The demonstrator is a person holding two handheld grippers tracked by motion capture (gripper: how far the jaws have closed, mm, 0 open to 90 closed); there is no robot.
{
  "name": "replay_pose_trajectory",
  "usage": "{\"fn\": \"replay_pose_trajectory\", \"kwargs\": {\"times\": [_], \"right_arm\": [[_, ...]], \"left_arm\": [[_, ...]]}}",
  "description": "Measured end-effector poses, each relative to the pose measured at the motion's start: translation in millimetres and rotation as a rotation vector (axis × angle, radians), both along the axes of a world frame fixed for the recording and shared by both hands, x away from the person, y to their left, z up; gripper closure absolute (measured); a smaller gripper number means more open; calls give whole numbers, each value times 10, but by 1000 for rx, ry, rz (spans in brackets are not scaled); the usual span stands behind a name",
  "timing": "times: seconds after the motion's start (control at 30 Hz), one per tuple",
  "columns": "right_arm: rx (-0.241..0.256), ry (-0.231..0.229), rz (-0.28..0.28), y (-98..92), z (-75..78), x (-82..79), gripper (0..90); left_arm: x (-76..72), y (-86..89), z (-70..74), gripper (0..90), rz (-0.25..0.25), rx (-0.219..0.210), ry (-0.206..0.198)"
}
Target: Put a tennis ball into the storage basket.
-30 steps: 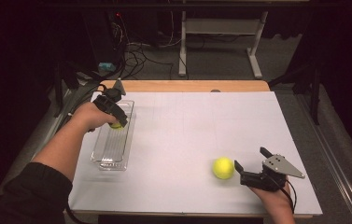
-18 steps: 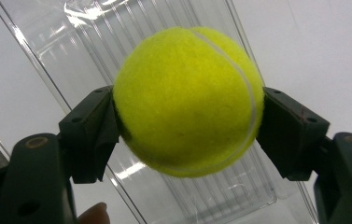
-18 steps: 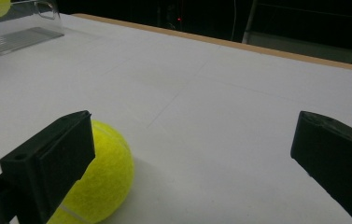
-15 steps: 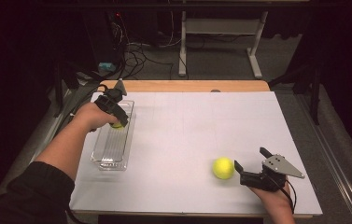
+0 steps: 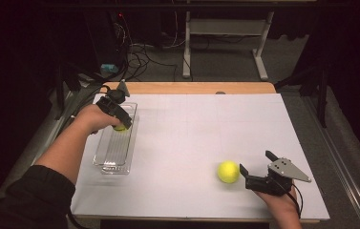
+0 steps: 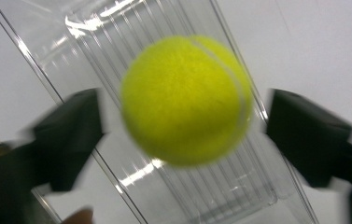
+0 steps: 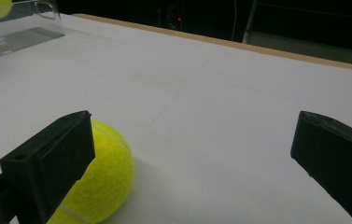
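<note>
Left gripper view, tennis ball (image 6: pixel 185 100) between parted left tool (image 6: pixel 183 140) jaws

A dark sleeve (image 5: pixel 22 195) covers the person's left upper forearm. Each hand-held gripper is black; the right hand-held gripper (image 5: pixel 256 179) carries a grey three-cornered plate with small dark screws, and a black cable.

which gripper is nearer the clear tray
Left. The left gripper hangs right over the clear tray with a tennis ball between its open jaws; the right gripper sits far across the table.
</note>
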State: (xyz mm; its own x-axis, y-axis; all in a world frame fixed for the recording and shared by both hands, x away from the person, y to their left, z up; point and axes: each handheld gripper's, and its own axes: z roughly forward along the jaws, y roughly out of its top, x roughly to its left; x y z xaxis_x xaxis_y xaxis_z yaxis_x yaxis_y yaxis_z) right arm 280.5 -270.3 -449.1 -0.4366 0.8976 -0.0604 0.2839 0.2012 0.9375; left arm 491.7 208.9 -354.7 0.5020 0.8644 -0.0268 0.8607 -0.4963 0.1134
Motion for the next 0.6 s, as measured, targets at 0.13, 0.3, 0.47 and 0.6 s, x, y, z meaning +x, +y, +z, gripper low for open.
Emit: {"fn": "replay_pose_trajectory", "kwargs": {"times": [0.13,0.3,0.47,0.6], "right_arm": [[-4,-1,0,0,1,1,0],[-2,-4,-3,-1,3,-2,0],[-2,-2,-1,-2,3,-1,0],[-3,-3,0,-2,3,0,0]], "left_arm": [[-8,-33,32,2,-1,9,15],[-12,-44,28,6,4,16,18],[-17,-44,43,7,9,12,21],[-26,-42,45,6,11,11,24]]}}
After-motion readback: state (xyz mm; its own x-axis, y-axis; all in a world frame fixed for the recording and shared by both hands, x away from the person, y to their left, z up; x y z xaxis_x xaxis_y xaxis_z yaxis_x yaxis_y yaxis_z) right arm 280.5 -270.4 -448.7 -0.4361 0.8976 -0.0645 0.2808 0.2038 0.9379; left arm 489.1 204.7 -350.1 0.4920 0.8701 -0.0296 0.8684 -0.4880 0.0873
